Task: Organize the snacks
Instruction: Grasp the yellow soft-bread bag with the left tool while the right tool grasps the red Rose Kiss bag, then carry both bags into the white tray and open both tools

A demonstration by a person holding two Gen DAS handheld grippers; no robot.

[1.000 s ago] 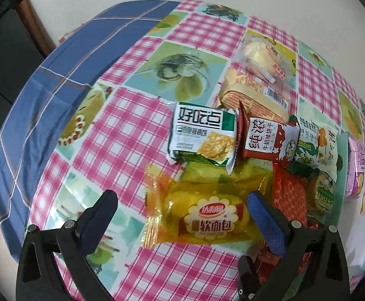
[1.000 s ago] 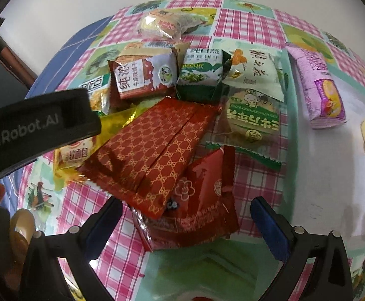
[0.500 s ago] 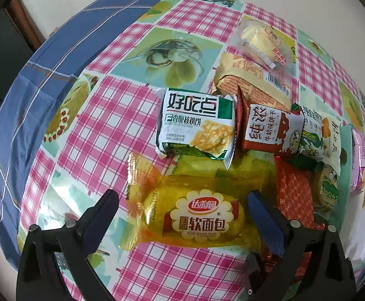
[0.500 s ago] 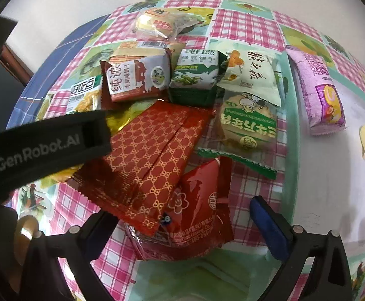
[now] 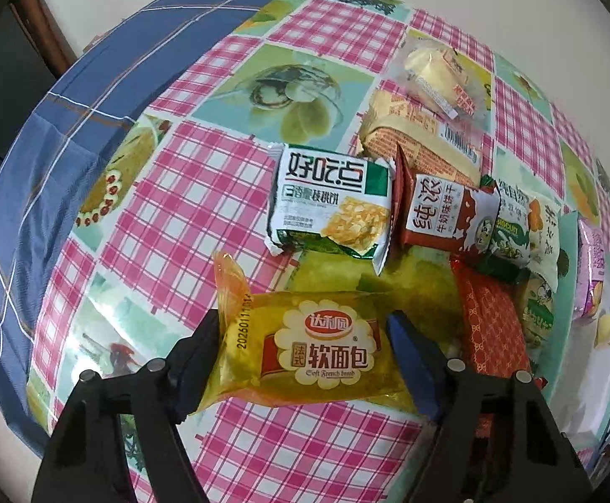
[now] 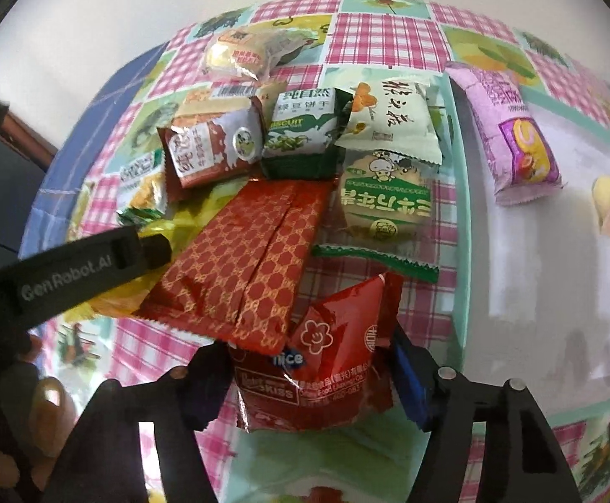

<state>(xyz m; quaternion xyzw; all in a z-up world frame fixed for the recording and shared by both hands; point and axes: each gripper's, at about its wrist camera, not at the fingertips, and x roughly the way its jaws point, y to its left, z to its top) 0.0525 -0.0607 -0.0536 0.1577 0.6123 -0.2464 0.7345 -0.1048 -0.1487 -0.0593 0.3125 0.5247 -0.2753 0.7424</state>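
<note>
Seen from the left wrist, the left gripper [image 5: 300, 360] reaches low over the table [image 5: 204, 193], its two dark fingers pressed against either side of a yellow soft-bread packet [image 5: 309, 352], squeezing the wrapper between them. The packet lies at the near edge of the snack pile, its printed face up and one sealed end sticking up at the left. Just beyond it sits a white-and-green cracker packet [image 5: 330, 205], touching a brown-and-white biscuit packet [image 5: 447, 218] to its right. Behind those lie a tan wafer packet [image 5: 418, 138] and a clear-wrapped cake [image 5: 434, 75]. A red patterned packet [image 5: 489, 327] lies just to the right of the yellow one.

From the right wrist, the right gripper [image 6: 309, 377] comes in low and level, its fingers closed against the sides of a glossy red snack packet [image 6: 325, 360] at the near side of the pile. The red patterned packet [image 6: 254, 260] overlaps the top corner of it. Further back are a green biscuit packet [image 6: 305, 134], a pale green packet [image 6: 393, 121], a round green-labelled cake [image 6: 384, 205], and, set apart at the right, a pink packet [image 6: 510, 125]. The left gripper's black body [image 6: 74, 268] crosses the left side of this view. All the snacks lie loose on the checked tablecloth.
</note>
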